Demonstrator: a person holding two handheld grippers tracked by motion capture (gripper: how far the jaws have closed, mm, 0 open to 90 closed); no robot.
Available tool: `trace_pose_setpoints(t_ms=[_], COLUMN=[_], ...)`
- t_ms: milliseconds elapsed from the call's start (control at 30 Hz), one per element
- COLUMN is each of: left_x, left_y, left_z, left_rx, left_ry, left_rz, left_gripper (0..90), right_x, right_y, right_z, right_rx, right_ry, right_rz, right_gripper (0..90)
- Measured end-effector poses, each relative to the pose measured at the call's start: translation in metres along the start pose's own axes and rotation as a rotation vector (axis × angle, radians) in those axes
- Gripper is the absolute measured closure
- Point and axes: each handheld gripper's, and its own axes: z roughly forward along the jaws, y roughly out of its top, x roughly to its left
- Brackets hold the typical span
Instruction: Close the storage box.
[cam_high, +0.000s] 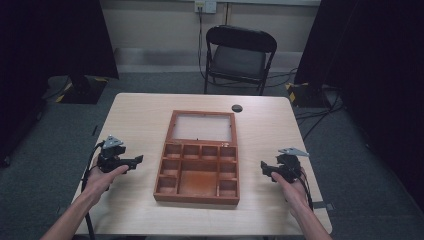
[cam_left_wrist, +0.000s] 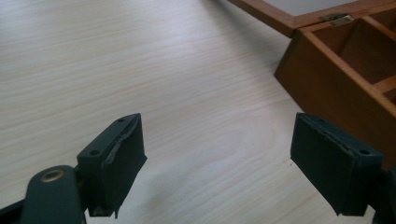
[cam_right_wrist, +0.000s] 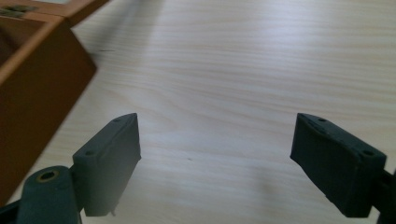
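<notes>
Room: grey carpet is seen around a pale wood-grain table (cam_high: 135, 120); dark curtains hang at both sides, and a wall socket is seen at 12 o'clock.
Surroundings: a black folding chair (cam_high: 239, 57) stands beyond the table's far edge at 12 o'clock; cables trail over the floor toward 2 o'clock. A small round black cap (cam_high: 237, 108) is set in the tabletop near the far edge, just beyond the box's right rear corner.
Box: an open wooden box (cam_high: 199, 159) lies at the table's centre, its lid (cam_high: 202, 126) laid flat toward 12 o'clock and joined by a brass hinge (cam_left_wrist: 340, 18).
Materials: the box is of reddish-brown wood with thin partitions; small square compartments run along the rear and both sides, around one larger compartment at the front centre. The lid frames a pale panel. All compartments look empty.
Left gripper (cam_high: 131, 161): held in the person's left hand (cam_high: 102, 181) at 9 o'clock of the box, well apart from it; its jaws are spread wide, nothing is between them, and bare tabletop is seen beneath.
Right gripper (cam_high: 266, 168): held in the right hand (cam_high: 291, 189) at 3 o'clock of the box, apart from it; its jaws are likewise spread wide and hold nothing.
Pads: flat, black and rectangular; the left gripper's left pad (cam_left_wrist: 114, 161) shows a frayed edge.
Obstruction: nothing lies between either gripper and the box.
</notes>
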Motion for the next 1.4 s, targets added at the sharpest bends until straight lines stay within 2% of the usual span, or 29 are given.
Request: trace_pose_setpoints(t_ms=[33, 67, 167, 200, 233, 333, 367, 433, 467, 500, 533, 600, 633, 700, 733, 833, 900, 933, 1033, 1067, 1133, 1167, 1200, 1233, 1300, 1333, 1400], left_x=[-0.001, -0.004, -0.006, -0.008, -0.008, -0.01, -0.01, -0.01, -0.011, -0.011, -0.011, -0.011, -0.01, -0.009, -0.008, -0.008, -0.01, -0.011, -0.013, -0.015, -0.018, -0.021, -0.021, -0.026, -0.028, -0.03, -0.032], left_y=[0.002, 0.008, 0.013, 0.014, 0.014, 0.018, 0.023, 0.026, 0.03, 0.03, 0.033, 0.039, 0.041, 0.048, 0.054, 0.061, 0.069, 0.077, 0.083, 0.087, 0.087, 0.088, 0.088, 0.088, 0.088, 0.088, 0.089], left_z=[0.001, 0.001, 0.002, 0.005, 0.005, 0.012, 0.013, 0.014, 0.017, 0.017, 0.02, 0.022, 0.024, 0.028, 0.031, 0.036, 0.042, 0.048, 0.054, 0.06, 0.064, 0.07, 0.07, 0.077, 0.08, 0.086, 0.091], left_rx=[0.018, 0.013, -0.003, -0.011, -0.011, 0.032, 0.023, 0.011, -0.009, -0.009, 0.013, 0.004, -0.024, -0.008, -0.014, -0.003, -0.004, -0.012, -0.011, -0.01, -0.009, 0.0, 0.0, 0.002, 0.008, 0.019, 0.035], left_ry=[-0.008, -0.01, 0.0, -0.004, -0.004, -0.021, -0.018, -0.014, -0.013, -0.013, -0.023, -0.012, -0.005, -0.011, 0.001, 0.0, 0.016, 0.014, -0.001, -0.026, -0.031, -0.055, -0.055, -0.074, -0.077, -0.088, -0.089], left_rz=[0.012, 0.026, 0.044, 0.036, 0.036, 0.036, 0.038, 0.03, 0.022, 0.022, 0.036, 0.029, 0.014, 0.004, -0.001, 0.004, 0.012, -0.003, -0.015, -0.035, -0.044, -0.05, -0.05, -0.066, -0.069, -0.087, -0.083], left_gripper=[17.8, 18.1, 18.5, 19.3, 19.4, 20.3, 20.6, 21.1, 21.6, 21.7, 22.1, 22.2, 22.2, 22.3, 22.1, 21.9, 21.8, 21.8, 21.8, 22.0, 22.0, 23.2, 23.1, 23.1, 23.1, 23.1, 23.1], right_x=[0.002, 0.005, 0.008, 0.012, 0.012, 0.017, 0.022, 0.024, 0.028, 0.028, 0.033, 0.034, 0.036, 0.039, 0.041, 0.043, 0.046, 0.049, 0.052, 0.055, 0.057, 0.059, 0.059, 0.06, 0.06, 0.061, 0.061], right_y=[0.001, 0.005, 0.011, 0.019, 0.019, 0.03, 0.037, 0.041, 0.048, 0.048, 0.057, 0.062, 0.067, 0.076, 0.084, 0.091, 0.097, 0.102, 0.106, 0.107, 0.106, 0.105, 0.105, 0.102, 0.101, 0.1, 0.099], right_z=[0.0, 0.0, 0.0, 0.002, 0.002, 0.008, 0.013, 0.016, 0.022, 0.022, 0.027, 0.029, 0.031, 0.037, 0.043, 0.049, 0.055, 0.061, 0.069, 0.077, 0.081, 0.088, 0.088, 0.094, 0.099, 0.101, 0.104], right_rx=[-0.007, -0.015, -0.021, -0.029, -0.029, -0.017, -0.022, -0.031, -0.036, -0.036, -0.029, -0.033, -0.036, -0.036, -0.024, -0.018, -0.014, -0.015, 0.004, 0.013, 0.018, 0.028, 0.028, 0.054, 0.063, 0.063, 0.063], right_ry=[0.017, 0.042, 0.051, 0.058, 0.058, 0.102, 0.107, 0.11, 0.119, 0.119, 0.135, 0.139, 0.145, 0.149, 0.151, 0.148, 0.135, 0.137, 0.15, 0.162, 0.161, 0.156, 0.156, 0.163, 0.166, 0.167, 0.182], right_rz=[-0.006, -0.027, -0.039, -0.052, -0.052, -0.054, -0.076, -0.078, -0.082, -0.082, -0.083, -0.084, -0.089, -0.095, -0.094, -0.095, -0.111, -0.112, -0.091, -0.086, -0.083, -0.08, -0.08, -0.058, -0.039, -0.034, -0.016], right_gripper=[15.1, 15.3, 15.6, 15.6, 15.6, 15.8, 16.0, 16.7, 17.7, 17.7, 17.8, 17.8, 17.8, 18.1, 18.3, 18.2, 17.3, 17.3, 17.0, 17.2, 17.3, 17.3, 17.3, 17.3, 17.2, 17.2, 17.1])
